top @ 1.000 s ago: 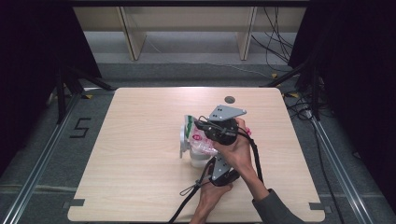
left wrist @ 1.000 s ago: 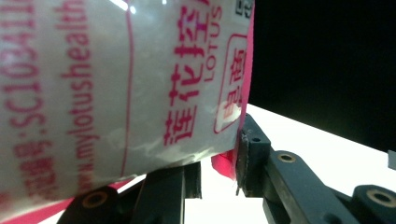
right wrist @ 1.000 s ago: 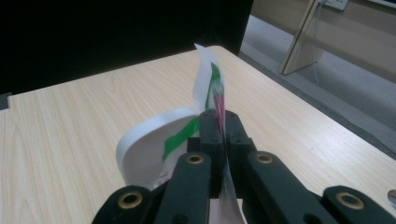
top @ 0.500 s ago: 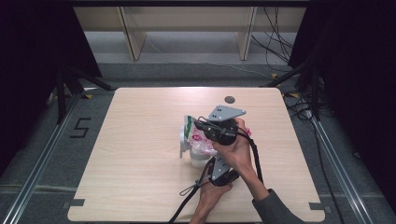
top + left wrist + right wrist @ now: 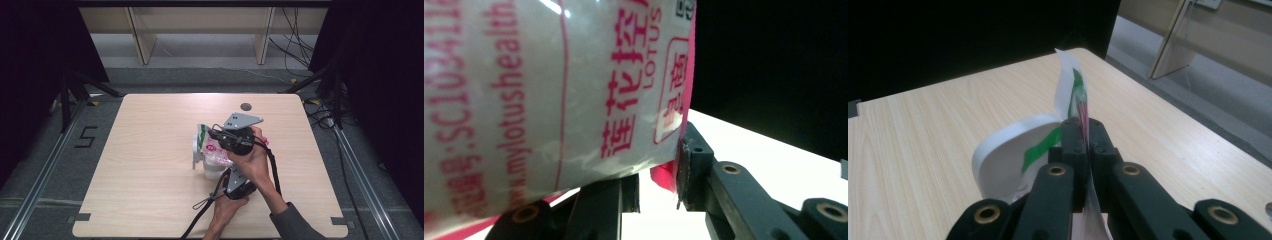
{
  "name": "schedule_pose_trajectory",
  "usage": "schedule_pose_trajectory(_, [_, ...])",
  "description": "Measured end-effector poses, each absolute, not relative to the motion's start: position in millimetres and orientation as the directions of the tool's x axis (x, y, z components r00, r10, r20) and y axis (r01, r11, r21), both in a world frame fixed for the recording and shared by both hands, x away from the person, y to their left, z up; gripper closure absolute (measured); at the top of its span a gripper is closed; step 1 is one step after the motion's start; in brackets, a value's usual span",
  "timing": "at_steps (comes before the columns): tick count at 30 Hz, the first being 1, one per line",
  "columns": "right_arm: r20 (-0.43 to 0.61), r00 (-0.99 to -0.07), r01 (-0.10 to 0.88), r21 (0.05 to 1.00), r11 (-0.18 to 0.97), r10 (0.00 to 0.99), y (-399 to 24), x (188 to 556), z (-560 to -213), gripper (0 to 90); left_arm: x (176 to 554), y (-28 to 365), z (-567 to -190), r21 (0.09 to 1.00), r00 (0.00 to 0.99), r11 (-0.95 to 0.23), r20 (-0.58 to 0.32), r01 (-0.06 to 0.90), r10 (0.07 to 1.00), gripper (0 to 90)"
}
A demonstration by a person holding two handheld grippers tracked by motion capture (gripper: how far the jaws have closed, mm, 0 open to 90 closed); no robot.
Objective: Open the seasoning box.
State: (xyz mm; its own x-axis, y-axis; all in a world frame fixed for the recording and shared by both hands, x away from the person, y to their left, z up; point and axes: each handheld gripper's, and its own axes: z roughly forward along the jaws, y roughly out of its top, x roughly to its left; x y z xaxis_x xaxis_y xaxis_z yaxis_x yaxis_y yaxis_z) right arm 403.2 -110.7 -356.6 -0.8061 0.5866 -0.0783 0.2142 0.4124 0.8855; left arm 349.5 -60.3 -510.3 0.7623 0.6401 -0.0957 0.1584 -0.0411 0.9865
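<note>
Right gripper (image 5: 1083, 131) jaws clamped flat on a thin edge of the wet-wipe packet (image 5: 1075, 95); the white-and-green flap sticks up just past the jaw tips, and the packet's white lid (image 5: 1008, 150) curls left of and below them. Left gripper (image 5: 659, 187) jaws stand either side of the packet's lower end, the printed pink-and-white film (image 5: 549, 85) pressing down over them and hiding most of the left jaw; the right jaw touches the film's pink edge, so it's grasping the packet. In the high view the packet (image 5: 207, 150) sits mid-table between both grippers, right gripper (image 5: 220, 140) above it, left gripper (image 5: 225, 177) coming from below, hands crowded together. Around: bare wooden table (image 5: 150, 200), a small dark round hole (image 5: 245, 106) beyond the right gripper, well apart. Cables (image 5: 200, 210) trail off the near edge.
</note>
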Motion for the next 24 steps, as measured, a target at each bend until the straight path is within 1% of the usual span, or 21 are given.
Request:
schedule_pose_trajectory(1, [-0.1,-0.807,0.192,0.888,0.419,0.582,-111.7,402.6,-354.6,89.8,348.9,-59.7,-509.4,0.986,0.762,-0.047,-0.095,0.162,0.641,74.1])
schedule_pose_trajectory(3, [-0.102,-0.801,0.19,0.891,0.413,0.589,-109.1,401.3,-354.5,89.8,348.0,-59.4,-508.1,0.984,0.759,-0.051,-0.097,0.169,0.643,74.0])
schedule_pose_trajectory(5, [-0.114,-0.809,0.19,0.878,0.439,0.577,-107.0,402.3,-357.1,89.8,349.0,-60.2,-509.4,0.986,0.764,-0.039,-0.101,0.162,0.637,74.0])
schedule_pose_trajectory(8, [-0.095,-0.811,0.203,0.88,0.429,0.578,-106.9,401.7,-355.6,89.7,348.5,-60.0,-507.6,0.987,0.765,-0.038,-0.098,0.158,0.637,74.0])
schedule_pose_trajectory(9, [-0.102,-0.812,0.192,0.883,0.428,0.575,-108.1,402.4,-354.2,89.8,348.2,-59.8,-506.5,0.987,0.766,-0.041,-0.092,0.153,0.636,74.0])
schedule_pose_trajectory(12, [-0.088,-0.802,0.202,0.89,0.408,0.591,-109.1,402.8,-352.1,89.7,348.6,-61.6,-507.1,0.988,0.766,-0.037,-0.092,0.15,0.636,73.9])
schedule_pose_trajectory(14, [-0.086,-0.803,0.208,0.887,0.413,0.59,-108.9,403.9,-353.4,89.8,348.9,-61.3,-507.9,0.986,0.763,-0.045,-0.095,0.161,0.639,74.0])
schedule_pose_trajectory(15, [-0.105,-0.812,0.189,0.883,0.429,0.574,-109.5,407.5,-356.0,89.7,349.4,-61.2,-508.4,0.986,0.765,-0.044,-0.095,0.16,0.637,74.0])
schedule_pose_trajectory(17, [-0.086,-0.813,0.204,0.884,0.42,0.575,-109.0,404.8,-354.0,89.7,349.0,-61.6,-507.1,0.989,0.763,-0.032,-0.093,0.147,0.639,74.0])
schedule_pose_trajectory(22, [-0.092,-0.816,0.204,0.878,0.433,0.571,-107.9,403.9,-353.0,89.7,349.3,-60.7,-507.5,0.987,0.765,-0.035,-0.097,0.154,0.636,74.0])
schedule_pose_trajectory(24, [-0.107,-0.814,0.189,0.88,0.435,0.57,-108.5,403.0,-351.5,89.7,349.3,-60.2,-507.1,0.987,0.765,-0.036,-0.096,0.154,0.637,74.0])
